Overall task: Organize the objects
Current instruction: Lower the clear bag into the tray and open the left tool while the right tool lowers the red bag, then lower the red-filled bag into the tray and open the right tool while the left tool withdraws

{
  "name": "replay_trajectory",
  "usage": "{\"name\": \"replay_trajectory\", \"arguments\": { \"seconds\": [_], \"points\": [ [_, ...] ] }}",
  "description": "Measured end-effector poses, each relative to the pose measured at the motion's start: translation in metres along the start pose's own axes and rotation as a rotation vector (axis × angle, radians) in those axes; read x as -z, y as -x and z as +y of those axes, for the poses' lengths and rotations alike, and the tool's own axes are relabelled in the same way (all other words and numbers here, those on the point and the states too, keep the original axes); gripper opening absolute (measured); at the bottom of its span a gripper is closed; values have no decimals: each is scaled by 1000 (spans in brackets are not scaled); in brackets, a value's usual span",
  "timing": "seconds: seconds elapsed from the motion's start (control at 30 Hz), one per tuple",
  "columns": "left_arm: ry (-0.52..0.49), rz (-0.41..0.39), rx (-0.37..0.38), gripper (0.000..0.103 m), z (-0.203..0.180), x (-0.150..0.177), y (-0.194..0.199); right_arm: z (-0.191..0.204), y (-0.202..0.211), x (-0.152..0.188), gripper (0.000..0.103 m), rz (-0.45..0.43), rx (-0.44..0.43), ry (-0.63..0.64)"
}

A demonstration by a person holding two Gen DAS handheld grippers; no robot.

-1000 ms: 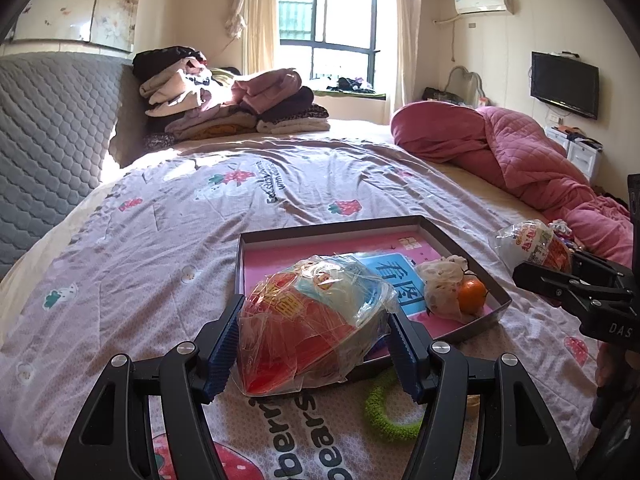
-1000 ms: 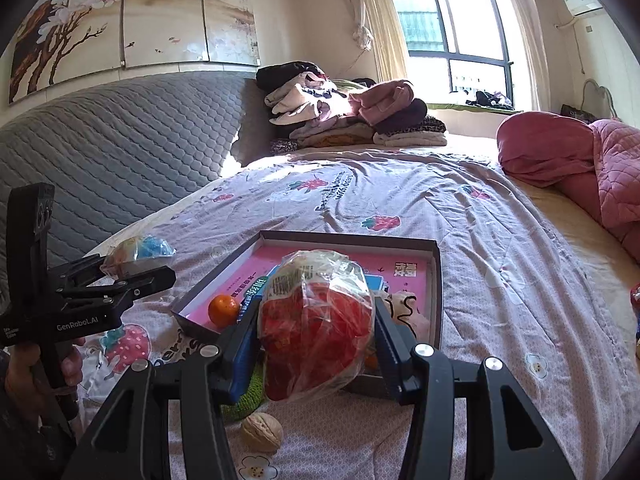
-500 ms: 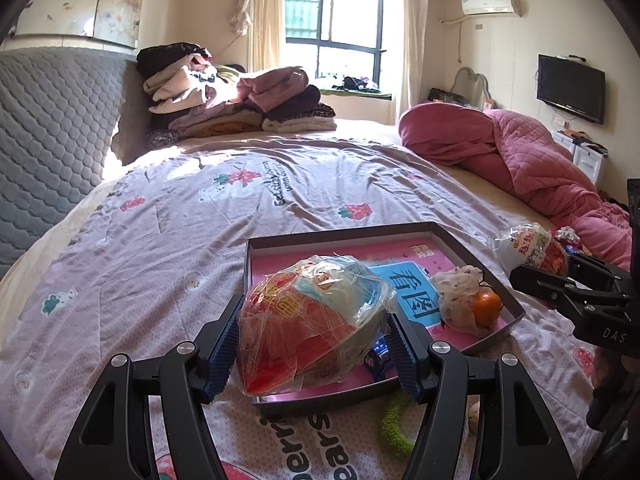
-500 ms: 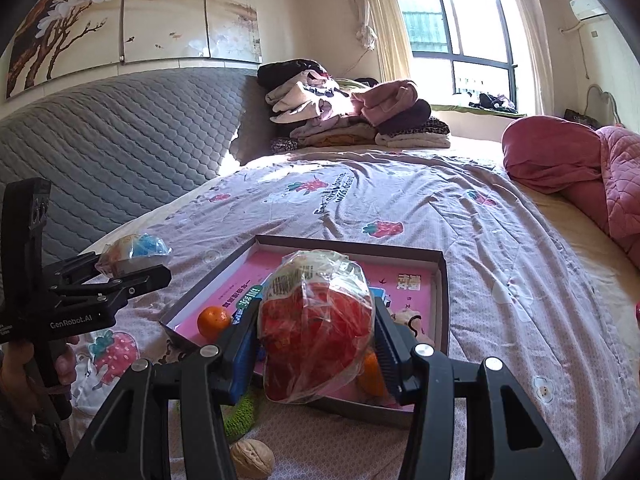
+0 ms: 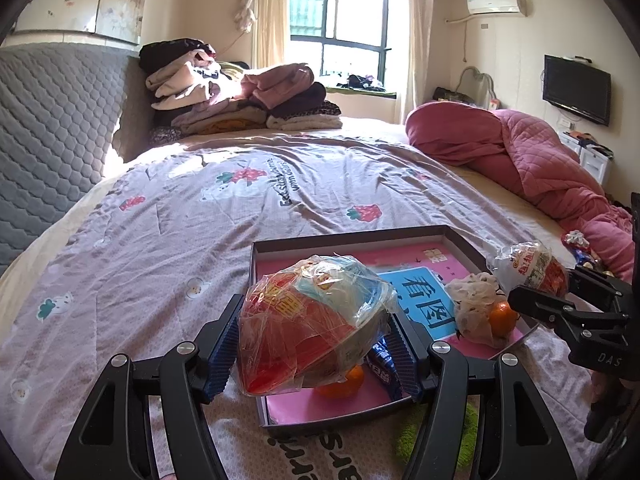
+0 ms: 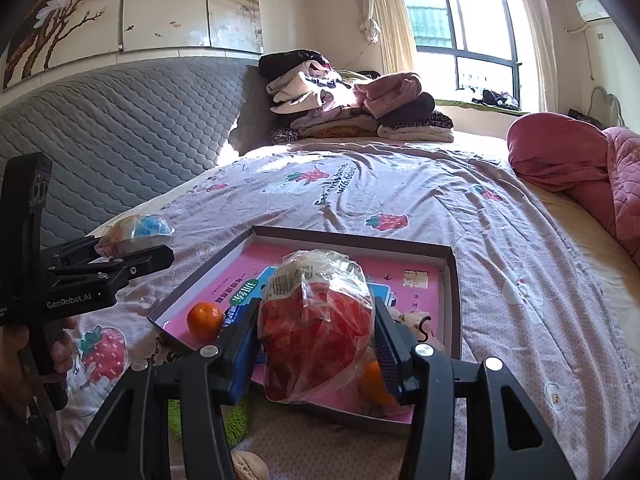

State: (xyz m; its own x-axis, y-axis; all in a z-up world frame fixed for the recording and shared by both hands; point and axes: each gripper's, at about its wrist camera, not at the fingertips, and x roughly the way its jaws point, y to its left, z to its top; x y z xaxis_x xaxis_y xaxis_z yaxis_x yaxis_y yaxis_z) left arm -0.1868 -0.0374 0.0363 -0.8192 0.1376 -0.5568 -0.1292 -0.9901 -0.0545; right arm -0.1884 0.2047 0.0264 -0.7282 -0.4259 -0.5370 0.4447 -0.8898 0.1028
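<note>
A shallow dark box with a pink floor (image 5: pixel 352 240) (image 6: pixel 450 280) lies on the bed. My left gripper (image 5: pixel 316 344) is shut on a clear-wrapped red and blue snack pack (image 5: pixel 312 320) above the box's near left corner. My right gripper (image 6: pixel 316 344) is shut on a clear-wrapped red snack bag (image 6: pixel 316 320) above the box's near edge; it also shows in the left wrist view (image 5: pixel 532 268). In the box lie an orange (image 6: pixel 205 320), a second orange (image 5: pixel 502 318) beside a white crumpled wrapper (image 5: pixel 474 304), and a blue candy bar (image 5: pixel 382 364).
A green ring (image 5: pixel 420 432) and a walnut (image 6: pixel 250 466) lie on the sheet in front of the box. Folded clothes (image 5: pixel 236 92) are stacked at the bed's far end. A pink quilt (image 5: pixel 520 152) lies along the right side. A grey padded headboard (image 6: pixel 120 132) stands on the left.
Both grippers have moved forward over the box with their packs still held. The box's near edge now sits under the fingers, and the green ring and walnut have slid toward the frame bottom.
</note>
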Motion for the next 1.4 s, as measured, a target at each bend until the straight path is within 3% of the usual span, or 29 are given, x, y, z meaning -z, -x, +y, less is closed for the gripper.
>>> {"name": "replay_trajectory", "arguments": {
  "seconds": [0.6, 1.4],
  "points": [
    [3, 39, -14, 68, 5, 5, -32, 5, -28, 3, 52, 39, 4, 35],
    [-4, 119, -34, 68, 6, 18, -66, 6, -61, 19, 52, 163, 33, 51]
  ]
}}
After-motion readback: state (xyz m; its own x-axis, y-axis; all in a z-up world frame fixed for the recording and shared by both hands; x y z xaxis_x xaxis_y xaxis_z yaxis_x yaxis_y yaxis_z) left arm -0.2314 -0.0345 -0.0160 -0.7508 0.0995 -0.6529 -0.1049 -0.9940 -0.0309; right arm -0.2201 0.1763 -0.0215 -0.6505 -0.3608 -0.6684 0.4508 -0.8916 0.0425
